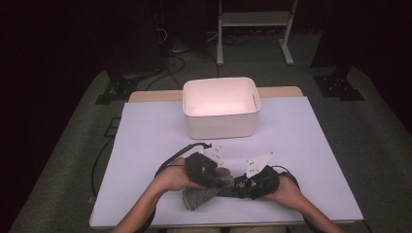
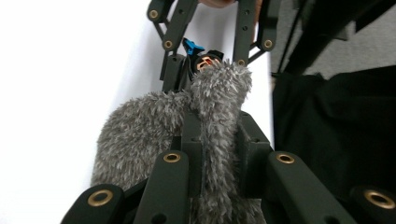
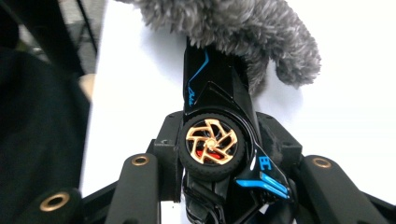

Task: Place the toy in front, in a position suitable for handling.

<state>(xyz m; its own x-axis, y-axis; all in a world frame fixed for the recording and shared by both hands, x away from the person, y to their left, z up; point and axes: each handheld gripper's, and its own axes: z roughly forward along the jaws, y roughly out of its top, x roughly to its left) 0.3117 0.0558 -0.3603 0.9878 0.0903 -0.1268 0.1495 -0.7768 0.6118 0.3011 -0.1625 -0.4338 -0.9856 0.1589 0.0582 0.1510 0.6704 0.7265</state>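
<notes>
Your left tongs (image 2: pixel 219 154) are clamped on a fuzzy grey fabric sock (image 2: pixel 154 126), pads pinching its cuff. Your right tongs (image 3: pixel 219 154) grip a glossy black toy car with blue markings and a gold-spoked wheel (image 3: pixel 212 140), jaws snug on its sides. The car's front end is inside the sock. Both are held low over the white surface (image 1: pixel 155 131), near its front edge. A white plastic bin (image 1: pixel 221 108) sits behind, well apart.
</notes>
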